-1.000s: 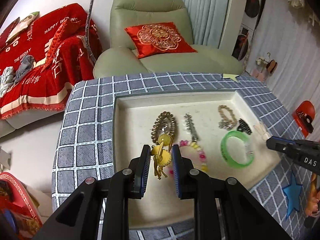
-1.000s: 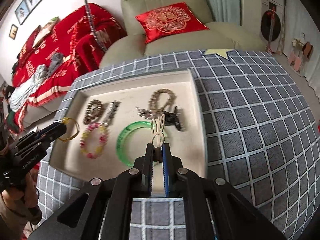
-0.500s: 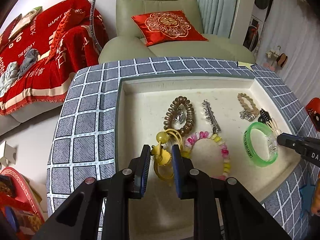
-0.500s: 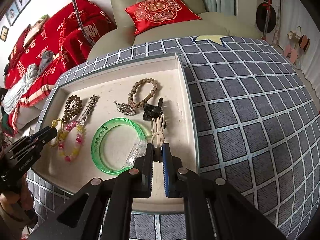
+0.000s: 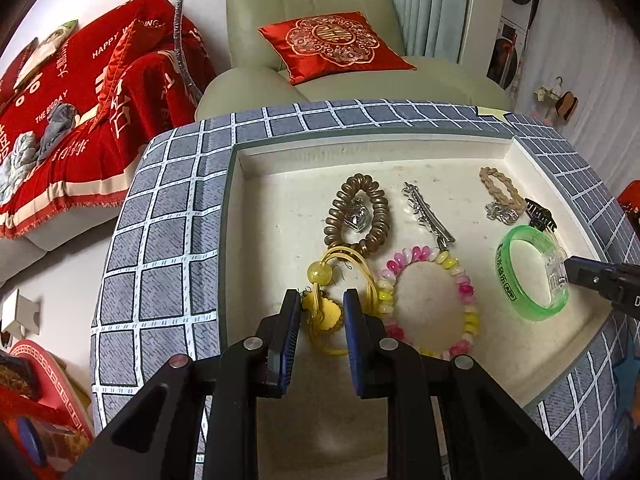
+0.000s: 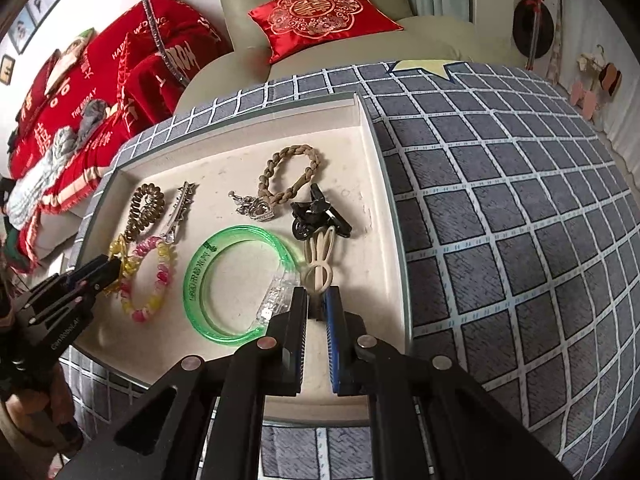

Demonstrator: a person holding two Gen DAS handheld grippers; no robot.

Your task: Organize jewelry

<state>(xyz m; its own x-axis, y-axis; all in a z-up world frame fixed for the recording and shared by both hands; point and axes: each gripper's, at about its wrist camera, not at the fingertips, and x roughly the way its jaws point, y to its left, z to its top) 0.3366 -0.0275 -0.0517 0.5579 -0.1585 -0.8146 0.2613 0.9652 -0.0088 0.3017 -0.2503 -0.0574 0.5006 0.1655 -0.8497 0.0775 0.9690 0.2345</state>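
Note:
A cream tray [image 5: 400, 148] sits on a grey checked table. My left gripper [image 5: 322, 300] is low over its front left, jaws apart around a yellow cord pendant [image 5: 326, 312] that lies on the tray floor. My right gripper [image 6: 318, 298] is at the tray's right side [image 6: 372, 160], its jaws slightly apart around the base of a beige rabbit-ear hair clip [image 6: 318, 264] resting on the tray. Beside it lies a green bangle [image 6: 236, 284], also in the left wrist view [image 5: 532, 272].
In the tray lie a pink and yellow bead bracelet [image 5: 432, 300], a brown coil hair tie [image 5: 358, 216], a silver hair clip [image 5: 428, 216], a braided beige bracelet [image 6: 292, 176] and a black claw clip [image 6: 316, 216]. A green armchair [image 5: 320, 40] stands behind the table.
Both grippers came down to the tray floor. The left jaws opened off the yellow pendant, which now lies on the tray. The right jaws loosened around the rabbit-ear clip.

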